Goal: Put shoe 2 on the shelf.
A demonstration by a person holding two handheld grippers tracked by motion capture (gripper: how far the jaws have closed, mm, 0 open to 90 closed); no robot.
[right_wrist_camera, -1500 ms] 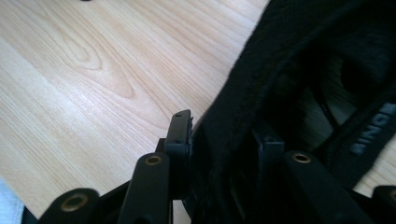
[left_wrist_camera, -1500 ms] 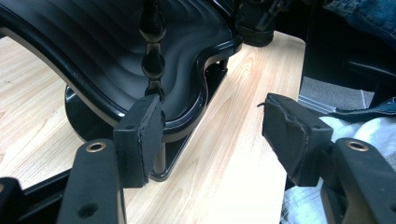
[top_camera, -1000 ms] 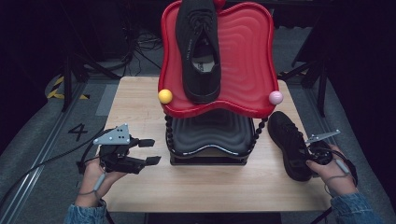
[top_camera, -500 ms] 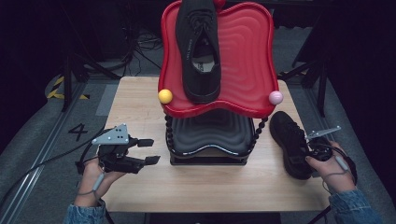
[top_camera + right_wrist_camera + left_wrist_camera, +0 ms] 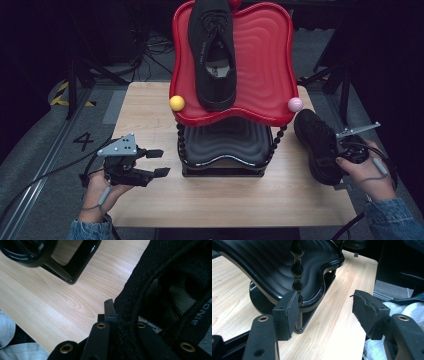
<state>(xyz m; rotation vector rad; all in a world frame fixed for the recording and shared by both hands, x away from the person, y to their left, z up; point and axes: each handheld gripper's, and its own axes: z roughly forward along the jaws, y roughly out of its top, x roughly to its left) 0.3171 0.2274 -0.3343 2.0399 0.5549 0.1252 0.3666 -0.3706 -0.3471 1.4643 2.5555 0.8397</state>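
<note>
Shut tight on the collar of a black shoe (image 5: 320, 145) are the jaws of the right gripper (image 5: 336, 159), as is seen in the right gripper view, where the cloth edge (image 5: 130, 322) is pinched between the pads. Open wide, with nothing between them, are the jaws of the left gripper (image 5: 159, 162). Since a second ago the held shoe has been lifted a little at the right side of the wooden table (image 5: 150, 105), and its toe now sits closer to the pink ball (image 5: 295, 104). The left gripper has been kept in the same spot.

Two black shoes are counted: one is held, and the other shoe (image 5: 214, 50) is laid on the red tray (image 5: 260, 55) at the top of the rack. Two trays are seen, the red one above and a black tray (image 5: 225, 145) below it. Two balls are seen, a yellow ball (image 5: 176, 103) and the pink one. Between the two grippers the rack is placed, with beaded posts (image 5: 297, 270) at its corners.
</note>
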